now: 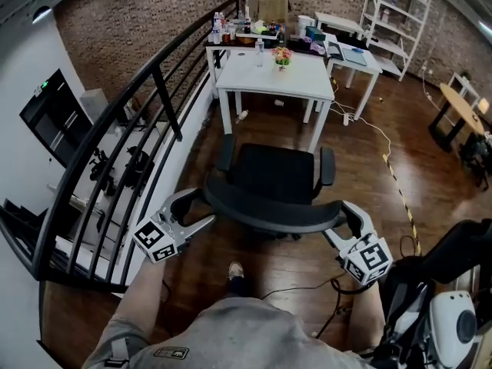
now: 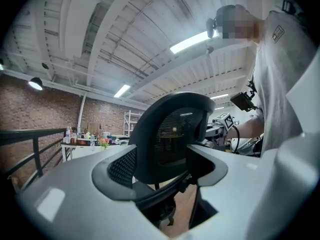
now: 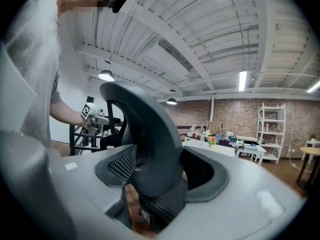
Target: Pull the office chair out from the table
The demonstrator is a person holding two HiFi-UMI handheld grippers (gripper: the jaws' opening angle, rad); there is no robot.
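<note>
The office chair [image 1: 273,175] stands on the wooden floor [image 1: 369,175] on the near side of the white tabletop [image 1: 269,79]. Its seat is out from under the tabletop and its backrest [image 1: 269,210] is turned toward the person. A small pot of flowers [image 1: 282,56] sits at the far edge of the tabletop, and a black railing [image 1: 131,129] runs along the left.

The left gripper [image 1: 201,207] sits at the left end of the backrest and the right gripper [image 1: 338,221] at its right end, both roughly level. In the left gripper view the fingers [image 2: 112,171] are spread wide, with the backrest's curved edge standing between them and the pads not pressing on it. The right gripper view shows the same: wide fingers [image 3: 205,176] either side of the backrest edge, with no grip on it.
</note>
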